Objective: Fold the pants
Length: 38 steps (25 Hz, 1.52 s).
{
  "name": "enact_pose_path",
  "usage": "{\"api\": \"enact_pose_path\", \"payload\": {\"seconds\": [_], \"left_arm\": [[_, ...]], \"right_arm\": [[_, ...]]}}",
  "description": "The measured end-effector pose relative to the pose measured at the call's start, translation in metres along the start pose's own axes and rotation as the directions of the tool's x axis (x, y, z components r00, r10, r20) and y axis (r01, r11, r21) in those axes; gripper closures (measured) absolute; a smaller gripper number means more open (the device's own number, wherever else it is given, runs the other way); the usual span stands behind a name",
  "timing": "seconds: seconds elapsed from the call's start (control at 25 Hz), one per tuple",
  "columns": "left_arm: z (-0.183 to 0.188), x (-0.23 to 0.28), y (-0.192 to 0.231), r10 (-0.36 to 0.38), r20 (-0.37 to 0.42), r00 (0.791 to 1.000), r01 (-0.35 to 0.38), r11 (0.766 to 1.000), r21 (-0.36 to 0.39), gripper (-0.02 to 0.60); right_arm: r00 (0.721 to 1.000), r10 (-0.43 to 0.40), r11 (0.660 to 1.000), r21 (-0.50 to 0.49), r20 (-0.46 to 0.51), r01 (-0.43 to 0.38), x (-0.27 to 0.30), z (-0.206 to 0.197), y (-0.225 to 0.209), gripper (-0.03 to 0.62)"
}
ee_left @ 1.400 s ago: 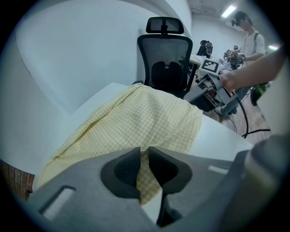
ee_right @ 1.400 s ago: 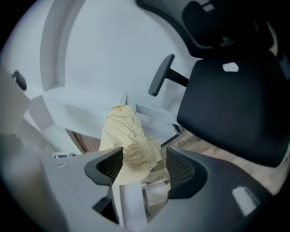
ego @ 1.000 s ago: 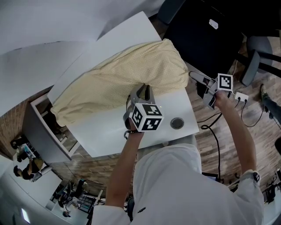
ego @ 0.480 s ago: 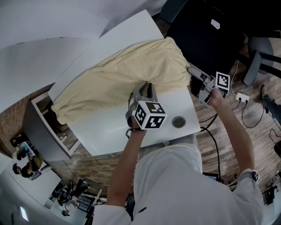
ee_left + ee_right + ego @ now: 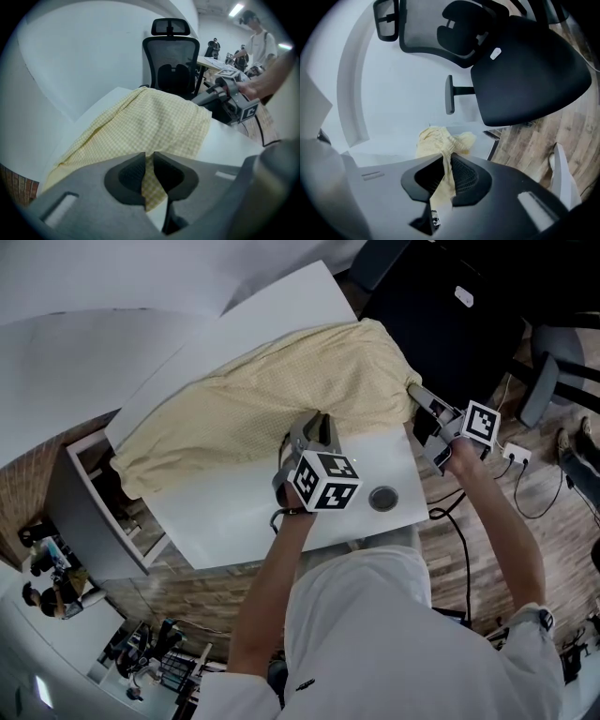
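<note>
Now clamping the left gripper [image 5: 314,425] onto the near edge of the pale yellow checked cloth pants [image 5: 262,399] lying across the white rectangular table [image 5: 234,512]; just closing the right gripper [image 5: 415,390] onto their right-hand corner.

My left hand-held gripper [image 5: 149,161] has its jaws closed on the near edge of the yellow checked pants [image 5: 145,117], which lie spread on the white surface [image 5: 229,140]. My right hand-held gripper [image 5: 200,99], jaws just closed in, meets their far corner. A black office chair [image 5: 171,65] stands behind.
</note>
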<state>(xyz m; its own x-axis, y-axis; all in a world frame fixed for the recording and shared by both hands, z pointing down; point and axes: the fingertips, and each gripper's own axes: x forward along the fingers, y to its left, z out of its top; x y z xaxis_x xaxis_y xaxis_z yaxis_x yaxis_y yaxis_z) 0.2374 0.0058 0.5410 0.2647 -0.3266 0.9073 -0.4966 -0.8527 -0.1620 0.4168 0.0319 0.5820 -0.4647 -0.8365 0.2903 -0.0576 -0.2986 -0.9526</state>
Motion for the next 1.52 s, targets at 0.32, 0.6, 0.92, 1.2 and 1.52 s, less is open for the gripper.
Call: {"api": "enact_pose_path", "payload": {"seconds": [0.32, 0.6, 0.92, 1.2, 1.52], "left_arm": [[0.0, -0.017, -0.004, -0.025, 0.014, 1.0, 0.026, 0.999, -0.044, 0.522], [-0.01, -0.027, -0.004, -0.027, 0.022, 0.999, 0.029, 0.998, -0.062, 0.522], [-0.02, -0.051, 0.022, 0.026, 0.067, 0.997, -0.02, 0.995, -0.094, 0.522], [-0.056, -0.067, 0.042, 0.039, 0.041, 0.998, -0.032, 0.989, -0.146, 0.522], [-0.077, -0.09, 0.055, 0.034, 0.074, 0.997, -0.015, 0.971, -0.24, 0.522]], "right_arm": [[0.993, -0.028, 0.992, -0.119, 0.111, 0.041, -0.026, 0.005, 0.049, 0.553], [0.981, -0.073, 0.937, -0.324, 0.179, 0.129, -0.042, 0.006, 0.098, 0.553], [0.955, -0.108, 0.814, -0.526, 0.275, 0.244, -0.057, 0.009, 0.136, 0.556], [0.958, -0.057, 0.586, -0.768, 0.28, 0.259, -0.04, -0.005, 0.195, 0.556], [0.983, 0.002, 0.328, -0.928, 0.185, 0.174, -0.001, -0.058, 0.245, 0.556]]}}
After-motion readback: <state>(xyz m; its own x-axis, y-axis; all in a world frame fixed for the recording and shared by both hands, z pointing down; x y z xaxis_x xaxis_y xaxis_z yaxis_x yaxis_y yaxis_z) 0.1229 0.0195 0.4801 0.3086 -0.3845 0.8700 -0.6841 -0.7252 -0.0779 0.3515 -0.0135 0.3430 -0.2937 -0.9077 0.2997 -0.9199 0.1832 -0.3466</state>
